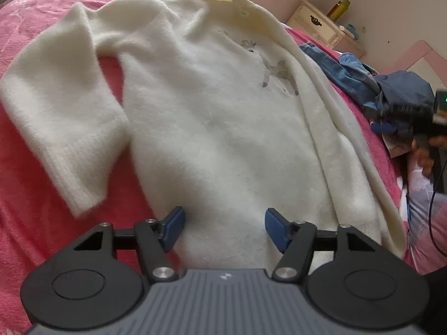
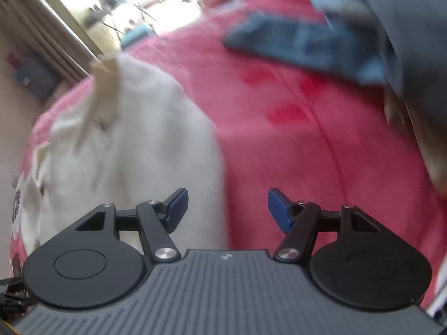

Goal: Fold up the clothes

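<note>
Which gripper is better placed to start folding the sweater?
Left, probably. The left gripper is open right at the hem of the white sweater. The right gripper, also open, straddles the sweater's side edge, mostly over the pink bedspread.

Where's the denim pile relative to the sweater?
In the left wrist view the denim pile lies on the pink bedspread, off the white sweater's right edge, near the cream nightstand.

The right gripper (image 2: 227,209) hung with jaws apart above a fuzzy white sweater (image 2: 134,153) on the pink bedspread (image 2: 307,139); blurred blue denim clothes (image 2: 307,47) lay beyond.
</note>
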`<state>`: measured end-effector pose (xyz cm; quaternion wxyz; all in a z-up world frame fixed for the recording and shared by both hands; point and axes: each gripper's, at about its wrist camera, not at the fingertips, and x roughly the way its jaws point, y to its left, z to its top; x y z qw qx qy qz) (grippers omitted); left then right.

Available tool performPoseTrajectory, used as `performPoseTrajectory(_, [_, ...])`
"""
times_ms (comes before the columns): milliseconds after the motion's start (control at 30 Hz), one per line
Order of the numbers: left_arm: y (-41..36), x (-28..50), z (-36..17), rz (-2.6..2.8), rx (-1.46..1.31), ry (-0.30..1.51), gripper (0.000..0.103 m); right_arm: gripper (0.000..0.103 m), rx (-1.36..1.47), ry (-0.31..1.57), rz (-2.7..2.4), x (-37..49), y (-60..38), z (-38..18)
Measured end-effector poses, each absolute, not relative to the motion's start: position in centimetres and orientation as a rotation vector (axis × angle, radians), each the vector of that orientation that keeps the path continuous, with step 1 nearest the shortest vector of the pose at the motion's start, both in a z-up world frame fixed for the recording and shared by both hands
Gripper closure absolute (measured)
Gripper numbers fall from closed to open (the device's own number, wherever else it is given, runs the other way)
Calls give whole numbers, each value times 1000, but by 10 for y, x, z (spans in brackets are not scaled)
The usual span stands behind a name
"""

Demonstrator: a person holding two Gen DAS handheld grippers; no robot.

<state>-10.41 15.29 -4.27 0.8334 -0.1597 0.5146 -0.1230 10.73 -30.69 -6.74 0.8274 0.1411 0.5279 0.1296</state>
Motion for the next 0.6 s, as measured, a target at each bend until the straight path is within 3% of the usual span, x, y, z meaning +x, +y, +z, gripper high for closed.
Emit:
performPoseTrajectory(167, [148, -103, -43, -257, -318, 1101, 40, 31, 353, 1259, 382, 100, -289, -101])
performPoseTrajectory(267, [146, -101, -44, -252, -312, 1104, 40, 26, 270, 1238, 424, 94, -275, -101])
performPoseTrajectory(433, [146, -100, -46, -250, -314, 1103, 40, 55, 211, 1261, 516, 84, -260, -95])
performPoseTrajectory(533, [145, -100, -47, -250, -314, 1100, 40, 80, 156, 1240, 529, 84, -250, -90])
performPoseTrajectory(600, [144, -100, -47, -251, -309, 1096, 40, 88, 156, 1215, 511, 89, -248, -83])
